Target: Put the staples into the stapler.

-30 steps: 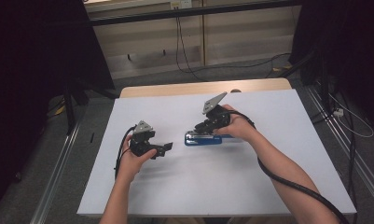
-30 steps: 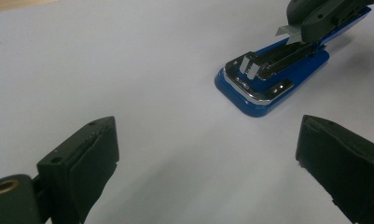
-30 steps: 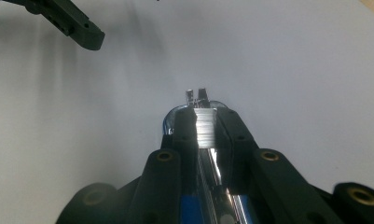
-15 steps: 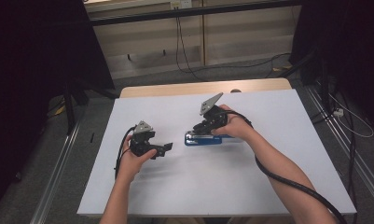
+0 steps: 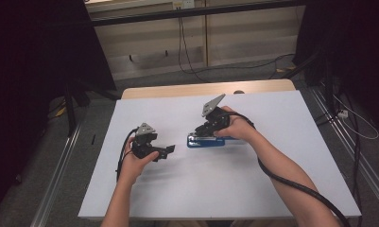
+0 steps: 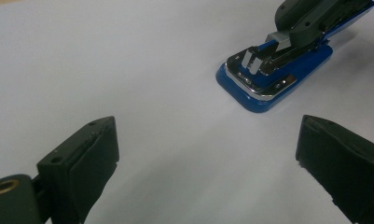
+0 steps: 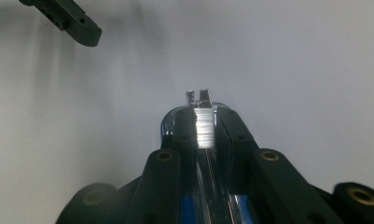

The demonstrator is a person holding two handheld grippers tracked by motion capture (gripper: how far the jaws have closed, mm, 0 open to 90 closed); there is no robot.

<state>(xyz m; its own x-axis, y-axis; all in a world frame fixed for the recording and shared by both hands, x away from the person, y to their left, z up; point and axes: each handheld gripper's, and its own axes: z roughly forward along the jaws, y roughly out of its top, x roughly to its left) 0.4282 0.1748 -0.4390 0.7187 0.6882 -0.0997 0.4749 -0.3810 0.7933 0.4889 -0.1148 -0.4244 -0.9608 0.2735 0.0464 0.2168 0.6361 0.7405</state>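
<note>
A blue stapler (image 5: pixel 205 142) lies flat at the middle of the white table (image 5: pixel 272 179), its metal front plate (image 6: pixel 264 86) facing my left gripper. My right gripper (image 5: pixel 200 131) comes down on the stapler from above. Its jaws stand close together, shut on a ribbed silver staple strip (image 7: pixel 204 135) over the stapler's channel (image 7: pixel 168 125). My left gripper (image 5: pixel 167 150) rests low, a short way left of the stapler, pointing at it. It is open, jaws wide apart (image 6: pixel 212 154), with nothing between them. The stapler's rear is hidden by the right gripper (image 6: pixel 296 28).
A wooden strip (image 5: pixel 177 90) borders the table's far edge. Metal rails (image 5: pixel 59 165) run along the floor on both sides, and cables (image 5: pixel 352 118) lie at the right. The right gripper's thick cable (image 5: pixel 291 182) trails along the forearm.
</note>
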